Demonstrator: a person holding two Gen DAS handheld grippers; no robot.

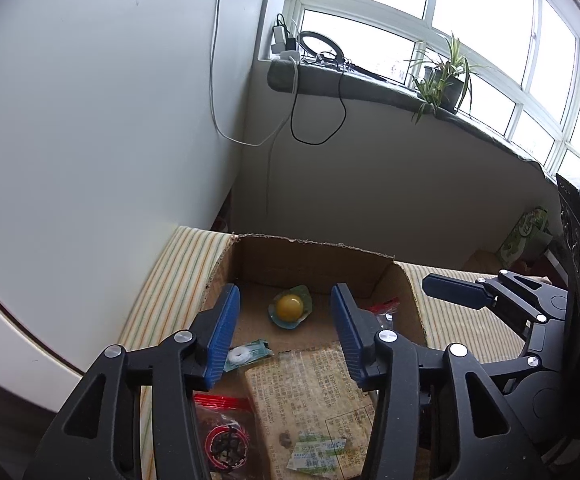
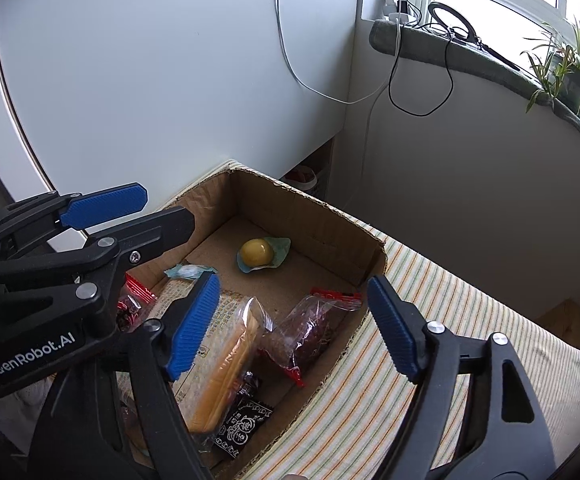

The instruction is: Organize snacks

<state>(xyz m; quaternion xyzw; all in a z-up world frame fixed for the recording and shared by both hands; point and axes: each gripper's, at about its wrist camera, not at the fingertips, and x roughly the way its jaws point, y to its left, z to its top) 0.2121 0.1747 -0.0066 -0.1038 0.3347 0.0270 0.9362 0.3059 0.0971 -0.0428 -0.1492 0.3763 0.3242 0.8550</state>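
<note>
An open cardboard box (image 1: 314, 252) (image 2: 306, 204) stands on a striped cloth. Inside lie a yellow jelly cup (image 1: 289, 308) (image 2: 257, 252), a wrapped loaf of bread (image 1: 310, 396) (image 2: 226, 356), a white ring candy in a teal wrapper (image 1: 242, 356) (image 2: 188, 271), red-edged bags of dark snacks (image 1: 222, 436) (image 2: 310, 328) and a black packet (image 2: 242, 428). My left gripper (image 1: 286, 320) is open and empty above the box's near half. My right gripper (image 2: 294, 324) is open and empty above the box's right side.
The striped cloth (image 1: 470, 328) (image 2: 450, 320) covers the surface around the box. A white wall (image 1: 90, 120) rises on the left. A windowsill with a potted plant (image 1: 446, 76), cables and chargers (image 1: 290, 44) sits behind. A green bag (image 1: 526, 232) lies at the far right.
</note>
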